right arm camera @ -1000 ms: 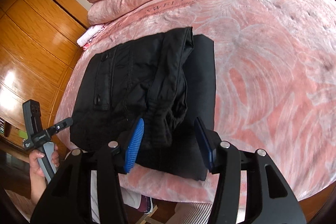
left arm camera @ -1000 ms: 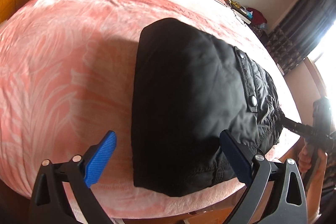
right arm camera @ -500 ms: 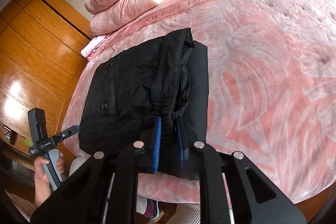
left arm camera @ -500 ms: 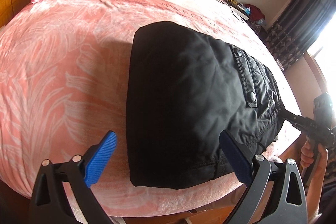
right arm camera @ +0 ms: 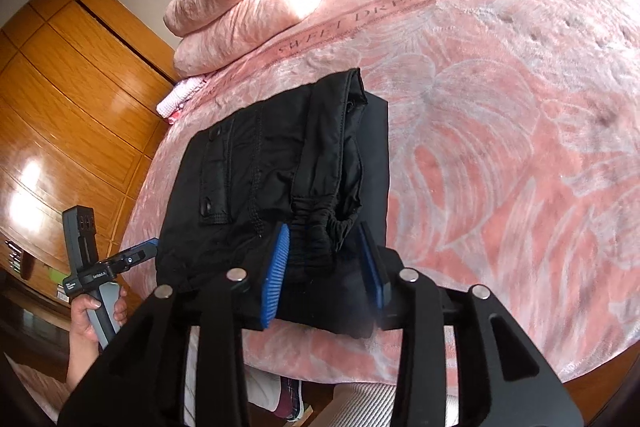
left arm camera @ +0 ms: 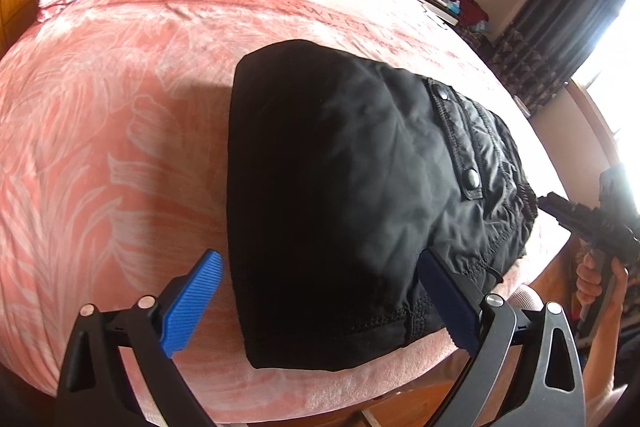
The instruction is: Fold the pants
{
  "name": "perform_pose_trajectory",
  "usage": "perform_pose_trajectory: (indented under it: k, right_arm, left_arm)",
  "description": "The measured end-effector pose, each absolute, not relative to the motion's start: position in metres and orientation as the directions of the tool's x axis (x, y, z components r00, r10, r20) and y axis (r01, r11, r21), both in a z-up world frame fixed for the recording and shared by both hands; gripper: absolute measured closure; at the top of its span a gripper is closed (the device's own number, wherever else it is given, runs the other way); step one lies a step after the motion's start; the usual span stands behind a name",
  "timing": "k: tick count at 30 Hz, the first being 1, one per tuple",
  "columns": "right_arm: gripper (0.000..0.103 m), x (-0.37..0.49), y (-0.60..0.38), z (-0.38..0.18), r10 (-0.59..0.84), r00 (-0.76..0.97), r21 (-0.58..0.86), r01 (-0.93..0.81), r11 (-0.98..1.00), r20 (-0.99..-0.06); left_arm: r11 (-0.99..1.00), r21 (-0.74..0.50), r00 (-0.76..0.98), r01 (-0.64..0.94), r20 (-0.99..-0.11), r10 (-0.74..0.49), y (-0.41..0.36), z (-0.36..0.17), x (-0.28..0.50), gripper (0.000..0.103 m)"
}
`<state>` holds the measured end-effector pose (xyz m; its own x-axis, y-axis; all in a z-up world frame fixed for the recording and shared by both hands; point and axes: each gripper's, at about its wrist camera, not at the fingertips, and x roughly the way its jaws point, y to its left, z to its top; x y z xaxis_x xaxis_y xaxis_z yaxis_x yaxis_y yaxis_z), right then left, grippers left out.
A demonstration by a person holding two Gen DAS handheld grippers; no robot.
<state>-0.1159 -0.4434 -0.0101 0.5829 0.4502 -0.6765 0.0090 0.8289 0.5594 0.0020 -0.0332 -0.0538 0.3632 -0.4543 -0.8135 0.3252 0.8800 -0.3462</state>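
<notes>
Both tongs, left (left arm camera: 320,301) and right (right arm camera: 324,273), gape astride folded pants (left arm camera: 340,195).

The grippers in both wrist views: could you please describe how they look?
Both the left gripper and right gripper have black angular linkage arms with silver pivot bolts and ribbed blue finger pads. Seen from the right wrist, the left one has a grey handle, held in a bare hand.
</notes>
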Motion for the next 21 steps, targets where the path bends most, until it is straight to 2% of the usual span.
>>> perform_pose_trajectory:
  k: [1,3,4,5,12,15,18,21]
  right_arm:
    - [0.049,-0.117,-0.447,-0.008,0.464,0.592,0.575,-0.001,0.818,-0.659]
    - [0.045,-0.119,-0.454,-0.005,0.496,0.605,0.611,-0.019,0.791,-0.623]
    - [0.037,-0.119,-0.457,-0.006,0.512,0.606,0.63,-0.022,0.776,-0.609]
    - [0.035,-0.119,-0.46,-0.007,0.525,0.606,0.648,-0.02,0.761,-0.598]
    - [0.03,-0.112,-0.469,-0.036,0.629,0.55,0.756,0.006,0.655,-0.549]
    - [0.029,-0.11,-0.471,-0.05,0.672,0.527,0.796,0.013,0.606,-0.52]
    - [0.027,-0.107,-0.472,-0.059,0.689,0.514,0.812,0.027,0.583,-0.511]
    - [0.024,-0.106,-0.472,-0.064,0.708,0.506,0.83,0.03,0.557,-0.493]
  left_arm:
    - [0.867,-0.37,0.349,0.333,-0.807,-0.478,-0.03,-0.054,0.004,0.004]
    - [0.844,-0.412,0.327,0.343,-0.79,-0.518,-0.026,-0.057,0.008,0.004]
    - [0.834,-0.437,0.313,0.338,-0.783,-0.537,-0.022,-0.061,0.012,0.004]
    - [0.827,-0.453,0.301,0.331,-0.781,-0.548,-0.019,-0.064,0.015,0.004]
    - [0.696,-0.666,0.162,0.267,-0.681,-0.714,0.002,-0.1,0.04,0.004]
    - [0.61,-0.764,0.103,0.21,-0.604,-0.791,0.01,-0.118,0.053,0.004]
    - [0.567,-0.809,0.063,0.157,-0.565,-0.823,0.013,-0.135,0.064,0.004]
    - [0.521,-0.835,0.039,0.177,-0.523,-0.852,0.01,-0.138,0.069,0.004]
